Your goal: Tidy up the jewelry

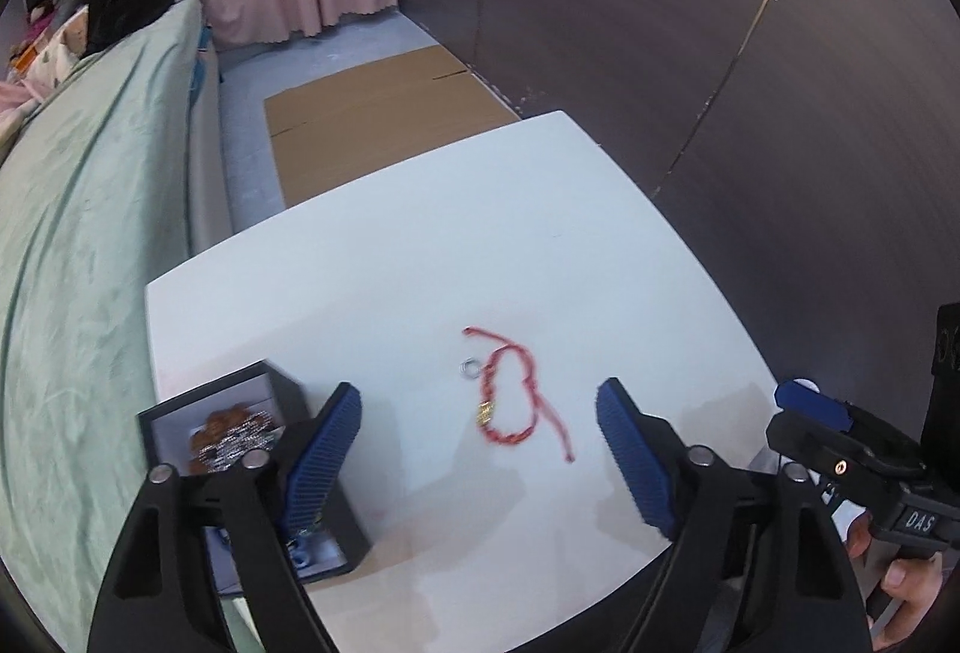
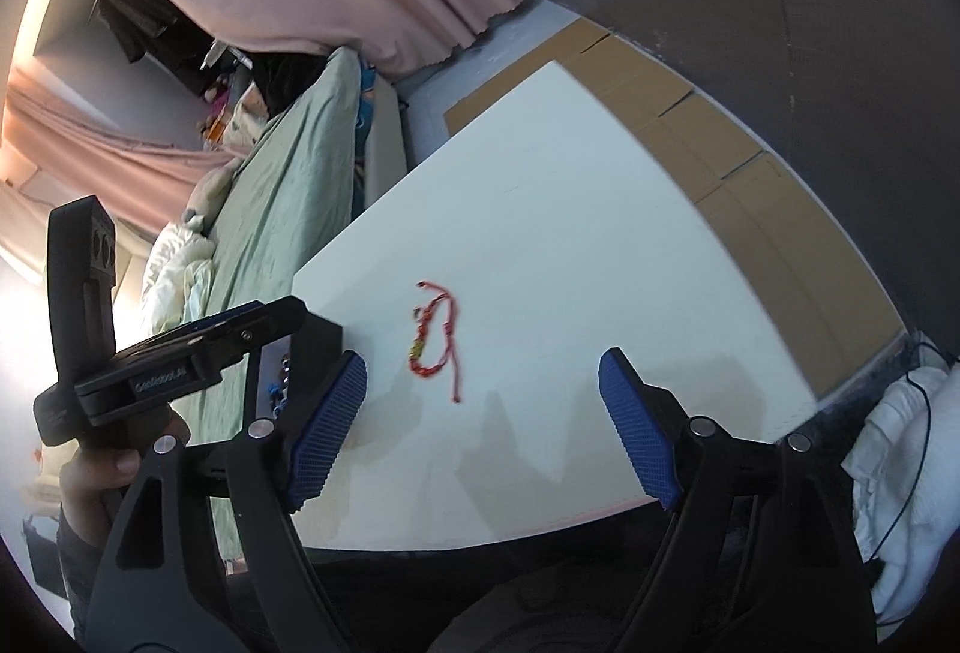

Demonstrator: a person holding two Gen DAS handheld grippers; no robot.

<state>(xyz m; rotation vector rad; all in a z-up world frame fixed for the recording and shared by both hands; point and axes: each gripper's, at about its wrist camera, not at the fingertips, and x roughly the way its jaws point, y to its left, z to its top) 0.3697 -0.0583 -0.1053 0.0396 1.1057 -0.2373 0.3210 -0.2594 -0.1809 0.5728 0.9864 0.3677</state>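
Jaws wide; black box (image 1: 282, 383) with jewelry (image 1: 237, 440)

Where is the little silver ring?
In the left wrist view, the silver ring lies on the white table, just left of the red string bracelet and right of the open jewelry box.

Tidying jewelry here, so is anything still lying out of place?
Yes: a red cord bracelet and a small silver ring lie loose on the white table, outside the open jewelry box that holds other pieces.
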